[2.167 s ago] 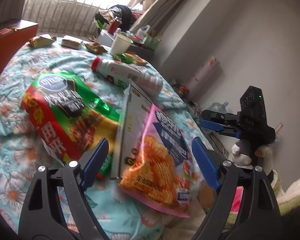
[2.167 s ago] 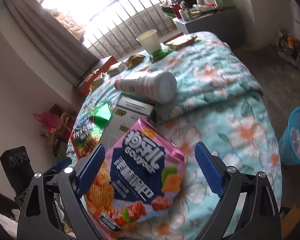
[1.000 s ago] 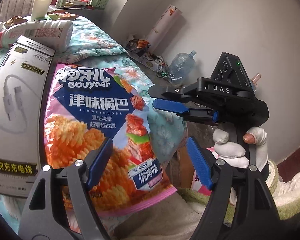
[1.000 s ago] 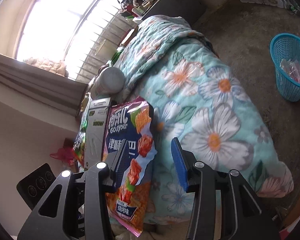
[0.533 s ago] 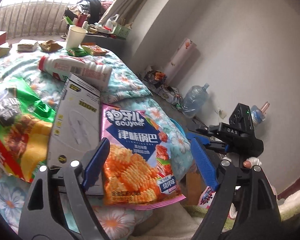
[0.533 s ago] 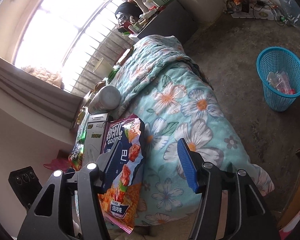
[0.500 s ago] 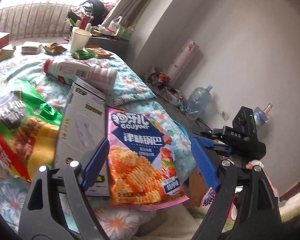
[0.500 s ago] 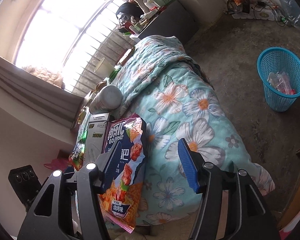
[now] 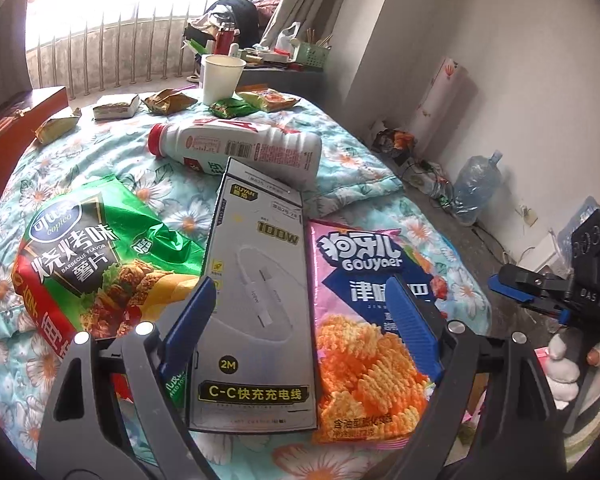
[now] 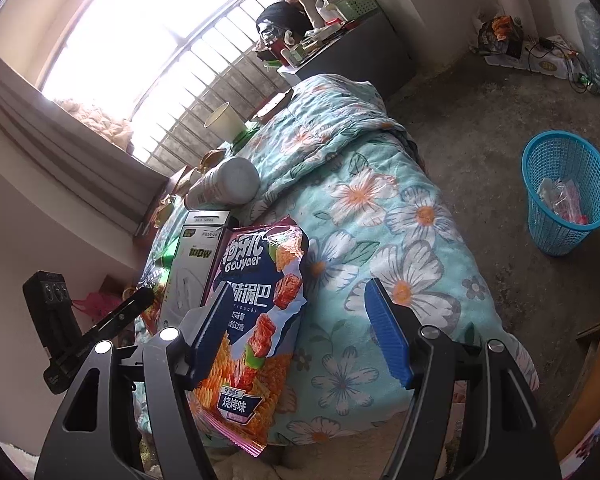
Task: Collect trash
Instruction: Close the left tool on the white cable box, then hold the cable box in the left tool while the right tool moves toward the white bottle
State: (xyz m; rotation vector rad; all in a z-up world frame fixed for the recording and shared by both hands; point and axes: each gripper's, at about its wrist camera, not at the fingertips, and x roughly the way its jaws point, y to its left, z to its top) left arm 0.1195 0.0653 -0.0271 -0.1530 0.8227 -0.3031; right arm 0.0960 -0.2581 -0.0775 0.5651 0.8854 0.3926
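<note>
Item: pink snack bag (image 9: 364, 332), glossy crinkled foil printed with orange ridged crisps, flat on my floral quilt (image 9: 352, 184) at lower centre, touching a white cable box (image 9: 256, 304). My left gripper (image 9: 300, 320) is opening above box and bag, gripping neither. My right gripper (image 10: 296, 328) is opening too; one blue ribbed finger covers the bag's edge, contact unclear. Blue mesh basket (image 10: 568, 196), right edge, contents indistinct.

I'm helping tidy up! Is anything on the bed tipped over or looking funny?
Yes. The white bottle with a red cap lies on its side on the flowery blanket instead of standing. The green chip bag looks crumpled and torn open. The paper cup stands upright.
</note>
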